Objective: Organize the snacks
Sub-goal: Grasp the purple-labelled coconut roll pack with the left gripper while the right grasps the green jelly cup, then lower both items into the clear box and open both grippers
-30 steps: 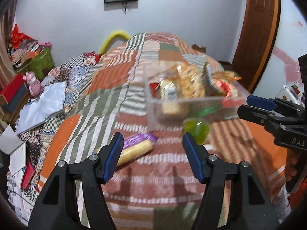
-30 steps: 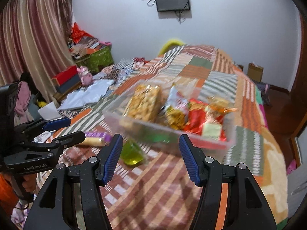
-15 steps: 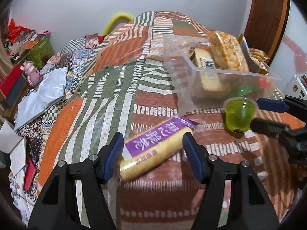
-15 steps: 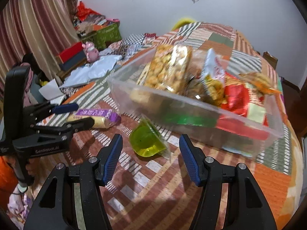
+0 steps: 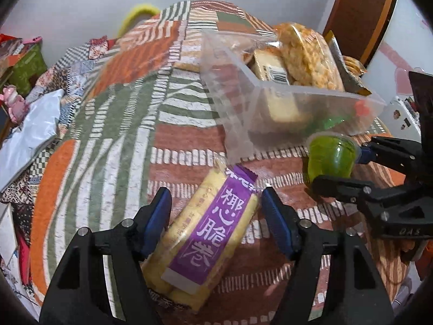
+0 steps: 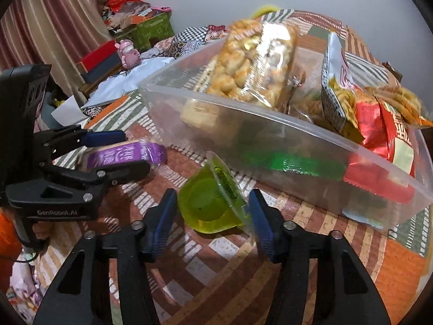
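Observation:
A yellow roll pack (image 5: 213, 233) with a purple label lies on the patchwork quilt. My left gripper (image 5: 216, 216) stands open around it, a blue pad on each side, neither clearly pressing. A green jelly cup (image 6: 208, 203) lies tipped on its side just before the clear plastic bin (image 6: 243, 140). My right gripper (image 6: 213, 214) straddles it and its jaws are closing, with small gaps still showing at both pads. In the left wrist view the cup (image 5: 331, 157) sits between the right gripper's (image 5: 341, 168) fingers. The bin (image 5: 243, 108) holds several snack bags.
The quilt (image 5: 108, 124) covers the bed. A white bag (image 5: 29, 138) and a pink toy (image 6: 128, 52) lie off its left side, with a green box (image 6: 154, 29) and curtain (image 6: 54, 21) behind. A wooden door (image 5: 362, 16) stands at the back right.
Both grippers have come down and forward: the left now brackets the roll pack, the right brackets the jelly cup. The right jaws have narrowed.

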Motion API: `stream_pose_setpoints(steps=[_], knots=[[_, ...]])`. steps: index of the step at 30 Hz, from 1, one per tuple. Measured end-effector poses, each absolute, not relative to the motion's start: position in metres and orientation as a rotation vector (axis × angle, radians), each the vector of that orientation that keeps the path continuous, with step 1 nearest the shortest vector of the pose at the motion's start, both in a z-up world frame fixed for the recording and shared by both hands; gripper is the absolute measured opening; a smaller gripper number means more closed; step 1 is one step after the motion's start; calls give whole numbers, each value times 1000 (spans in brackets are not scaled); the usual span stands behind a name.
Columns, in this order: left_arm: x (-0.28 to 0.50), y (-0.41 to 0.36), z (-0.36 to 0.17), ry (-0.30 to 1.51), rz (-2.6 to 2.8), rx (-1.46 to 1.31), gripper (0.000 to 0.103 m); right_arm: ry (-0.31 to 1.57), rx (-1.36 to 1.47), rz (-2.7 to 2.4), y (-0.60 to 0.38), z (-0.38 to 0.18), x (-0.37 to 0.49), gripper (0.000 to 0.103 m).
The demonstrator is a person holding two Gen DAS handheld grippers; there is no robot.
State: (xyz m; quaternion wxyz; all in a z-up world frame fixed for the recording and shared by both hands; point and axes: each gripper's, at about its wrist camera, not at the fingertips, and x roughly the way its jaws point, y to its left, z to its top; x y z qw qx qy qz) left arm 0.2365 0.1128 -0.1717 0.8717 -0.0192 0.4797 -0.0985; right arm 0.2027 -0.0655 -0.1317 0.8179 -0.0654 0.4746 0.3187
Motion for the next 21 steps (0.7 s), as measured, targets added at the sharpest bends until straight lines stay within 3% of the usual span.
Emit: stream_pose_setpoints(steps=[8,21], knots=[[217,111,-173,1017,-206,-28,46,1001,-153,689,-67,-129,198,47],[176,89,-149,925,-192,7,45,957,-135,690,-84,-113,181,43]])
